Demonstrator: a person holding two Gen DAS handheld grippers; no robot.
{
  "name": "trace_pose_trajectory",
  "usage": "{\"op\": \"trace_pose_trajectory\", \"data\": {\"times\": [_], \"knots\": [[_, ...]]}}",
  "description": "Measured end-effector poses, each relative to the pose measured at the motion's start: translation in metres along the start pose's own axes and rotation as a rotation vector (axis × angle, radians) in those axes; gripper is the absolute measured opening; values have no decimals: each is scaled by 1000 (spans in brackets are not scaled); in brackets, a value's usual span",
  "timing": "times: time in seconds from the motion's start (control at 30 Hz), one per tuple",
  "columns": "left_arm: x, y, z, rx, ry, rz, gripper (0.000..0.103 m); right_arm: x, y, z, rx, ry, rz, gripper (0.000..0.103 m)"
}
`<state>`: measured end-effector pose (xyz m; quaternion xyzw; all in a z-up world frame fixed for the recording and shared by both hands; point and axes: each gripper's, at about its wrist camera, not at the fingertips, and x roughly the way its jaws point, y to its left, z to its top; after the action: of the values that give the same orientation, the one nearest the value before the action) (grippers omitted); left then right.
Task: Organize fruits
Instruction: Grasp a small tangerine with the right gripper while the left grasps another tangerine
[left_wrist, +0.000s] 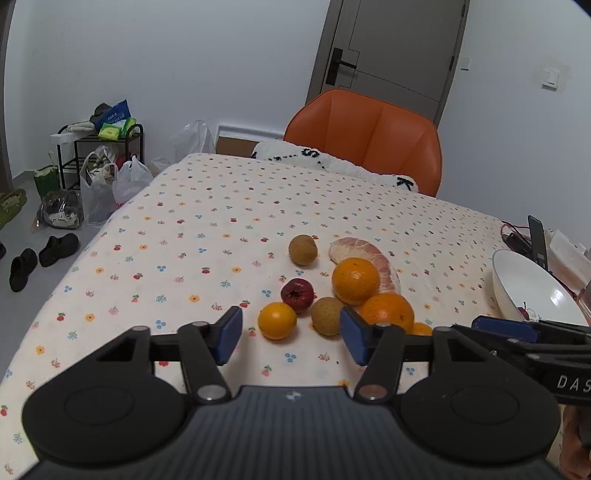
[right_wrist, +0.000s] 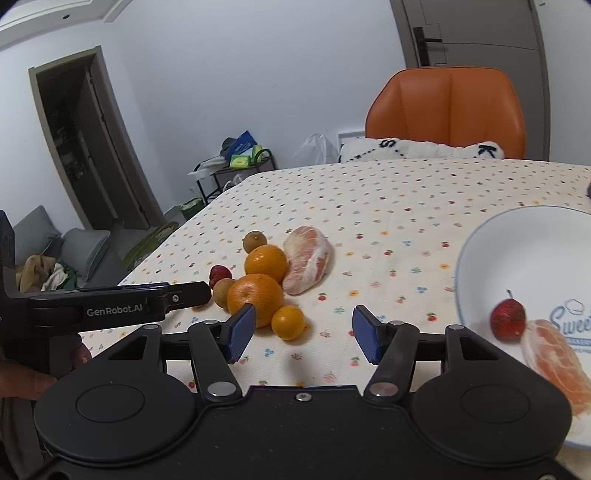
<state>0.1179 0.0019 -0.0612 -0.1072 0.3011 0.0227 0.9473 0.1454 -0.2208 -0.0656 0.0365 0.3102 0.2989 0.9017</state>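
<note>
Right wrist: both tongs gaping, empty; fruit cluster mid-table, bowl possibly overhanging edge.

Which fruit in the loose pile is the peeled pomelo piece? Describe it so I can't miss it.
On the floral tablecloth, find the fruit cluster left of the white bowl. The peeled pomelo piece lies on the bowl side, touching an orange. It alone is pale pink, elongated and skinless.

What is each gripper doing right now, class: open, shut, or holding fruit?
Left gripper: open, holding nothing, aimed at the fruit pile on the table.
Right gripper: open, holding nothing, beside the white bowl.
</note>
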Motion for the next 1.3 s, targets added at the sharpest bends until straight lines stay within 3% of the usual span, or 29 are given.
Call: {"op": "trace_pose_trajectory", "data": {"times": [0.2,0.37,0.47,0.6,1.3], "knots": [[7,2,-1,-1,14,-16,52,11,3,1,-11,33,9,48],[11,6,-1,-14,16,-32,49,18,6,1,-17,49,12,47],[13,8,-1,-18,24,-36,40,22,8,-1,-22,52,22,43],[13,13,-2,-34,22,-49,23,26,9,-2,-30,63,23,22],[-16,-28,0,31,-52,-73,23,-26,-13,-7,1,-33,-3,21]]}}
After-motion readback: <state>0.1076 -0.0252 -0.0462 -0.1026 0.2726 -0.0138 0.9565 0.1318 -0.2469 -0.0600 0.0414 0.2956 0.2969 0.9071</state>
